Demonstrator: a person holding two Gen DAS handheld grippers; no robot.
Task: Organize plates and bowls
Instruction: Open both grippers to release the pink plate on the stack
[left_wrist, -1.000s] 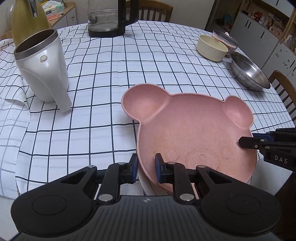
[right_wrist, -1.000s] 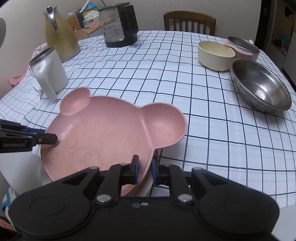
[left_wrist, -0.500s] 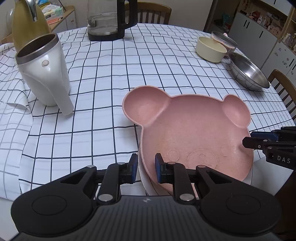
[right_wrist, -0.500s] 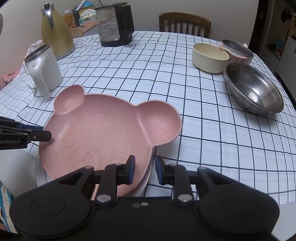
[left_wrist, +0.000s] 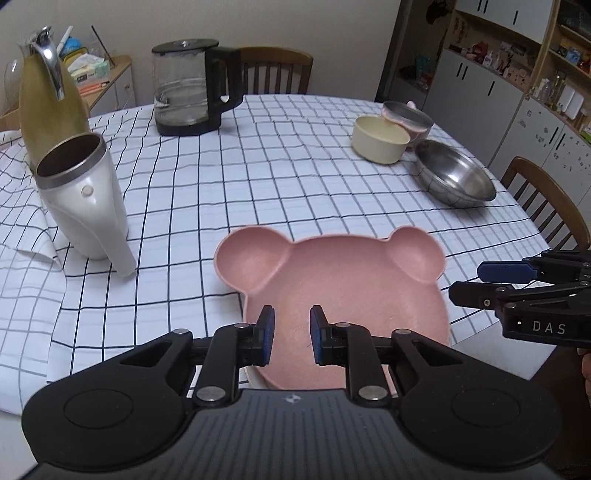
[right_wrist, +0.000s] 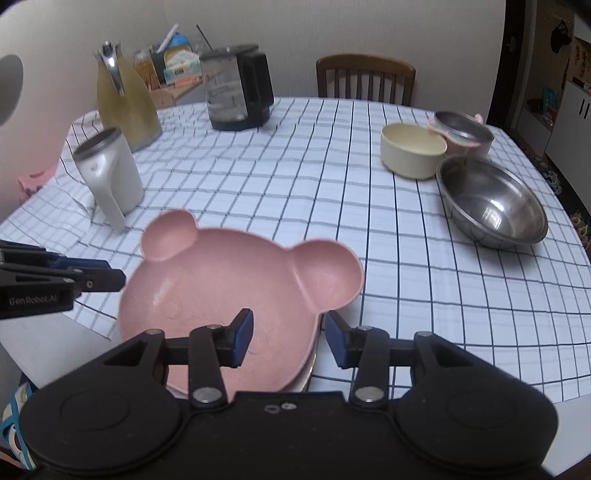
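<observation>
Left claw (left_wrist: 288, 334) is seen lifted clear of the pink bear-shaped plastic plate (left_wrist: 343, 291), jaws narrowly parted and empty; right claw (right_wrist: 289, 339) is opening, the rim freed. The plate has been set on a stack at the counter (left_wrist: 295, 166) edge; bowls remain

Glass kettle (left_wrist: 192, 86), white jug (left_wrist: 83, 199), carafe (left_wrist: 46, 96)
</observation>
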